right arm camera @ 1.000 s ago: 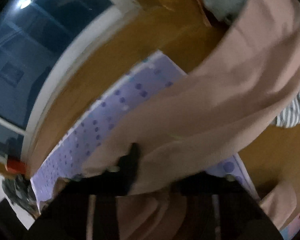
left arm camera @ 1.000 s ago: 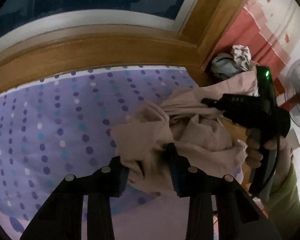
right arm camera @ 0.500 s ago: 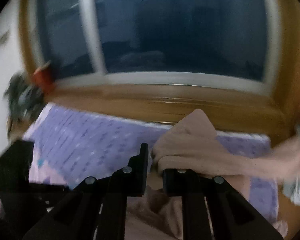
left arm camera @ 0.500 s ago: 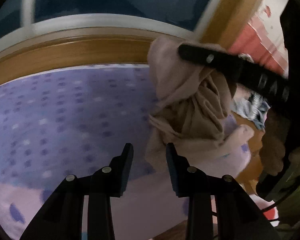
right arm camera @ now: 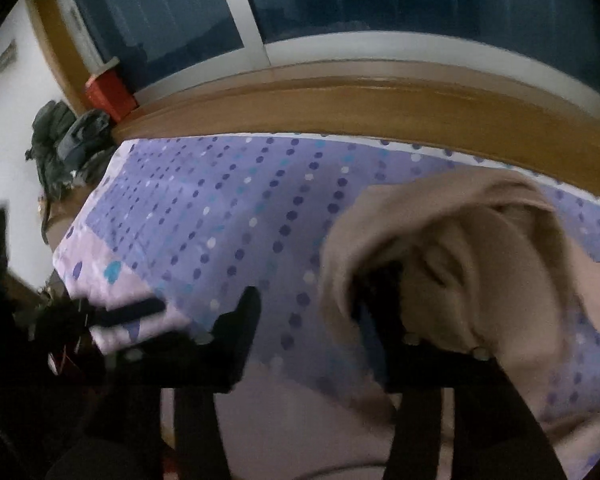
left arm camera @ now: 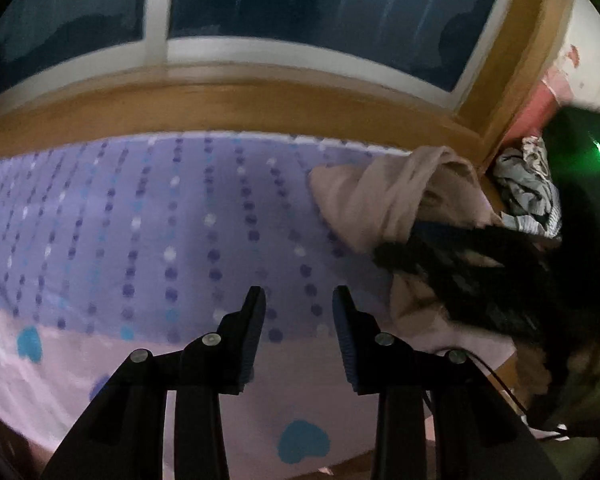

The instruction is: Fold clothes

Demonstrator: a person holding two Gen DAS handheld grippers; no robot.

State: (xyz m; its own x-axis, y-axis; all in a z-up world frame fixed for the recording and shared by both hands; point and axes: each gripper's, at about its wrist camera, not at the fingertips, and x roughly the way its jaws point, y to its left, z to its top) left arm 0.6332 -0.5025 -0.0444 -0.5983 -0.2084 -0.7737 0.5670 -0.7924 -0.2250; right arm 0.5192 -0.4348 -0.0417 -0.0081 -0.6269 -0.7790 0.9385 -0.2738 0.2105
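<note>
A crumpled beige garment [left arm camera: 384, 200] lies in a heap on the purple dotted bedsheet [left arm camera: 140, 220] at the right of the left wrist view. It also shows in the right wrist view [right arm camera: 480, 248], draped over my right gripper's right finger. My left gripper [left arm camera: 298, 312] is open and empty, over bare sheet to the left of the garment. My right gripper [right arm camera: 312, 312] is open, its left finger over bare sheet. In the left wrist view the right gripper [left arm camera: 460, 276] shows as a blurred dark shape against the garment.
A wooden window sill [left arm camera: 220, 108] and dark window run behind the bed. Other clothes [left arm camera: 528, 188] are piled at the far right corner. A red box [right arm camera: 110, 94] and dark bags [right arm camera: 68, 140] sit at the far left. The bed's near edge is pink [left arm camera: 260, 420].
My left gripper let go of the beige garment and moved left over bare sheet. My right gripper carried it up, then down to the right, and its jaws opened.
</note>
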